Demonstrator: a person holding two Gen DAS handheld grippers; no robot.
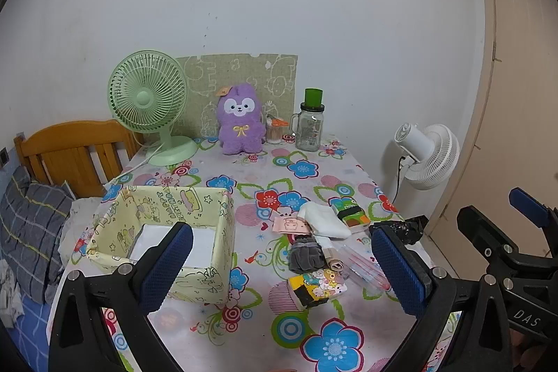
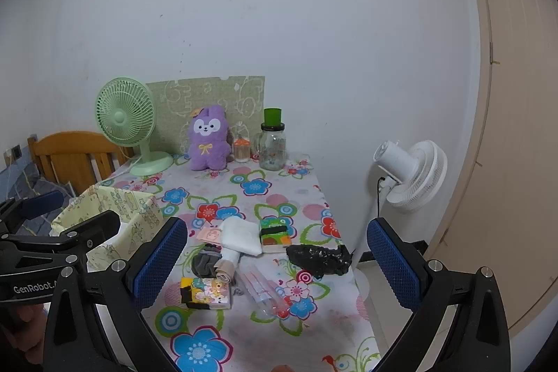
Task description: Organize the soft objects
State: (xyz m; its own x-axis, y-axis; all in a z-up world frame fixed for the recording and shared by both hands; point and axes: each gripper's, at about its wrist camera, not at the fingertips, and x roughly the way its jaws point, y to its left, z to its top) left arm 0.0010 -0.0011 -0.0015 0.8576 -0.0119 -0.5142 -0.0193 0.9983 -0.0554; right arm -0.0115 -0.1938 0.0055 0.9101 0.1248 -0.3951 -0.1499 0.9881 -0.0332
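1. Flower-print tablecloth (image 1: 307,169) is seen covering the table.
2. Pale yellow cartoon-print fabric box (image 1: 223,232) is placed at front left; a white sheet is seen inside.
3. Purple plush toy (image 1: 240,119) is stood upright at the back, between the green desk fan (image 1: 148,93) and the glass mug jar (image 1: 308,128).
4. Small soft items are clustered right of the box: folded white cloth (image 2: 240,236), black crumpled bag (image 2: 321,258), grey scrunchie (image 1: 305,255), cartoon tissue pack (image 2: 207,293).
5. Left gripper (image 1: 282,271) and right gripper (image 2: 275,260) are held spread wide, nothing gripped.
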